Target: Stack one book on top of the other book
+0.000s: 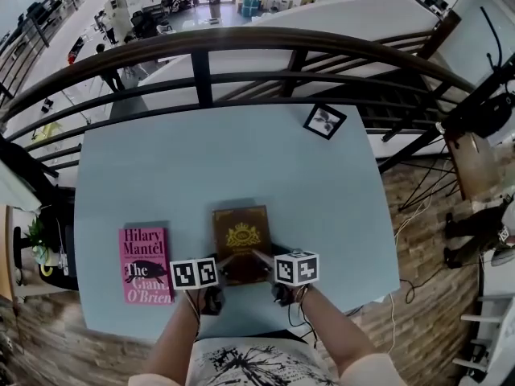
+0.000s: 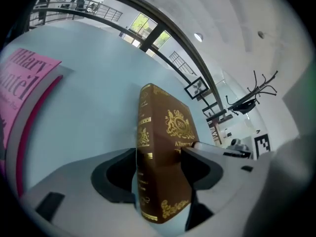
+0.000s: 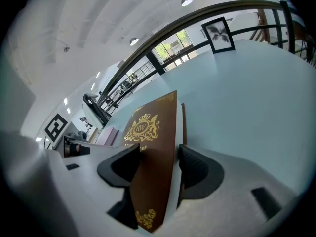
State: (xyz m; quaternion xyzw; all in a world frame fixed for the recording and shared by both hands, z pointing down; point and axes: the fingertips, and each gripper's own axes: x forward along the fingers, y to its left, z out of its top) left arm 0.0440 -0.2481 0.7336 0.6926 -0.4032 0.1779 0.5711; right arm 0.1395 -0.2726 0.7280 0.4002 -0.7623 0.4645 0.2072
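Where the person's 2 forearms showed at 6 o'clock of the head view, each held a gripper at the near end of the brown book (image 1: 241, 238), a hardback with a gilt crest on its cover. The left gripper (image 2: 159, 164) sat at the book's 7 o'clock corner, by the spine. Its jaws were spread wide with the book between them, 1 at the front cover and 1 on the back side, and no firm pinch showed. The right gripper (image 3: 157, 164) sat at the 5 o'clock corner. Its 2 jaws were closed onto the book, 1 pad against the front cover and 1 against the back. The book lay at 6 o'clock on the pale blue table (image 1: 233, 163), close to the near edge; whether its near end was raised I could not tell. At 9 o'clock from it, apart from it, the pink Hilary Mantel paperback (image 1: 146, 264) lay flat, cover up. At 1 o'clock on the table, a small black-framed picture (image 1: 325, 121) lay near the far edge. Beyond that edge ran a dark curved railing (image 1: 241, 40).
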